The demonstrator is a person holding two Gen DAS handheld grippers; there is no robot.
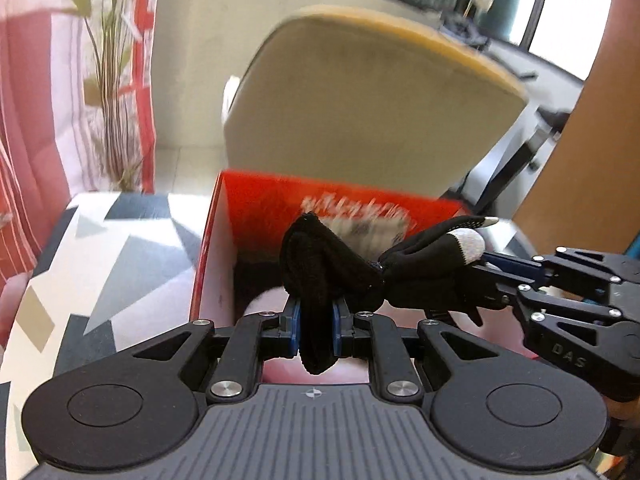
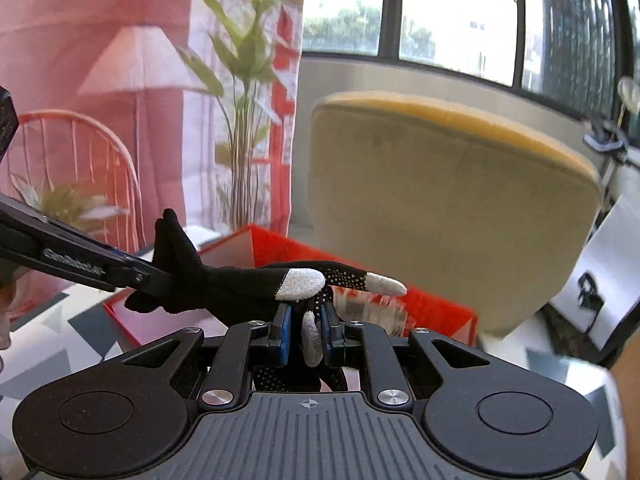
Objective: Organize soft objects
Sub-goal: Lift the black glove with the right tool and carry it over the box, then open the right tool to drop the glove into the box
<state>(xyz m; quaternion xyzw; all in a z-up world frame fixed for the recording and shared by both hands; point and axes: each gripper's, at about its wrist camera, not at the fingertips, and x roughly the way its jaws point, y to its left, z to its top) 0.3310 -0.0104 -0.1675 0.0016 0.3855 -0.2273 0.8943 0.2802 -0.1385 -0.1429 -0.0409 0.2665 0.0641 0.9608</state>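
Observation:
A black glove (image 1: 424, 276) with grey fingertips hangs stretched between both grippers, above an open red box (image 1: 272, 216). My left gripper (image 1: 316, 320) is shut on the glove's cuff end. My right gripper (image 2: 306, 328) is shut on the finger end, with one grey-tipped finger pinched between its blue pads. In the right wrist view the glove (image 2: 224, 284) runs left to the left gripper (image 2: 144, 278). In the left wrist view the right gripper (image 1: 492, 280) comes in from the right. The red box (image 2: 424, 308) lies just behind the glove.
The box rests on a table with a grey, black and white geometric pattern (image 1: 132, 248). A beige armchair (image 1: 372, 116) stands just beyond the box. A pink curtain (image 1: 36, 120) and a tall plant (image 1: 108, 80) are at the left. Windows (image 2: 440, 12) are behind.

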